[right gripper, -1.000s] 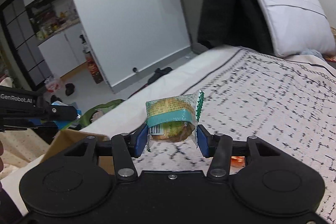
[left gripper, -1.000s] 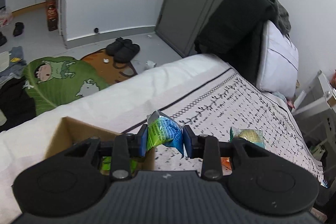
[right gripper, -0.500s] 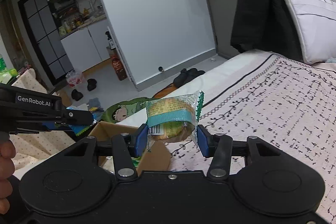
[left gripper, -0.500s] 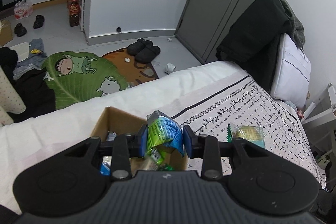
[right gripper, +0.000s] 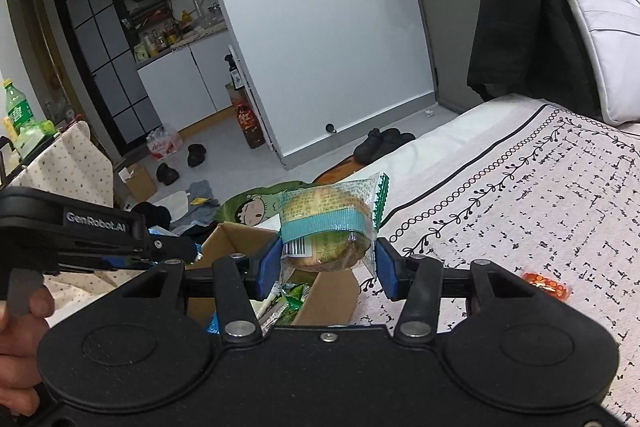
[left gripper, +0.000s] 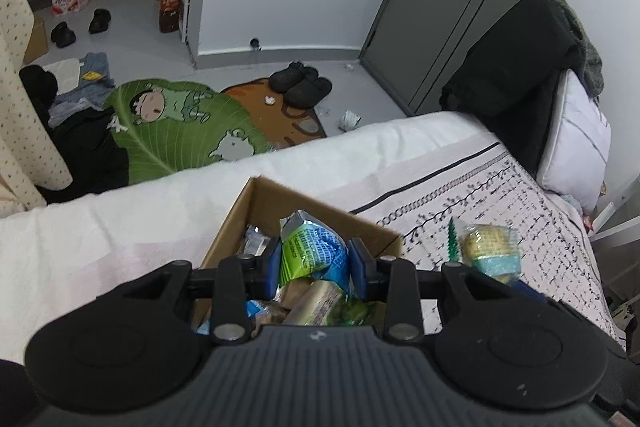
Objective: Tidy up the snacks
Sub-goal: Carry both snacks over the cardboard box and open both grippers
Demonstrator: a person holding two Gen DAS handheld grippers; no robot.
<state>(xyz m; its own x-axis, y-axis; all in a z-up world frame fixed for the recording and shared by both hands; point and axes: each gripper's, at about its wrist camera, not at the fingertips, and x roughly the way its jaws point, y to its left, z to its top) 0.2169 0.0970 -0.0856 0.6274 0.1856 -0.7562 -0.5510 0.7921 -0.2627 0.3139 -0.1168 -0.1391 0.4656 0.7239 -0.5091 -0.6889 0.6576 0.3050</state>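
Observation:
My left gripper [left gripper: 314, 263] is shut on a green and blue snack packet [left gripper: 310, 253] and holds it over the open cardboard box [left gripper: 280, 199] on the bed. The box holds several snack packets [left gripper: 316, 301]. My right gripper [right gripper: 326, 265] is shut on a clear-wrapped bun with a teal band [right gripper: 326, 223], held just right of the box [right gripper: 236, 233]. That bun also shows in the left wrist view [left gripper: 490, 247]. The left gripper shows at the left of the right wrist view [right gripper: 176, 247].
A small red snack packet [right gripper: 546, 283] lies on the patterned bedspread [right gripper: 540, 195] to the right. A pillow [left gripper: 572, 147] and dark coat [left gripper: 512, 67] are at the bed's head. Slippers [left gripper: 300, 85] and a green mat [left gripper: 180, 131] lie on the floor beyond the bed edge.
Both grippers have moved left towards the box with their snacks still held. The box now lies under the left gripper and its contents have come into view.

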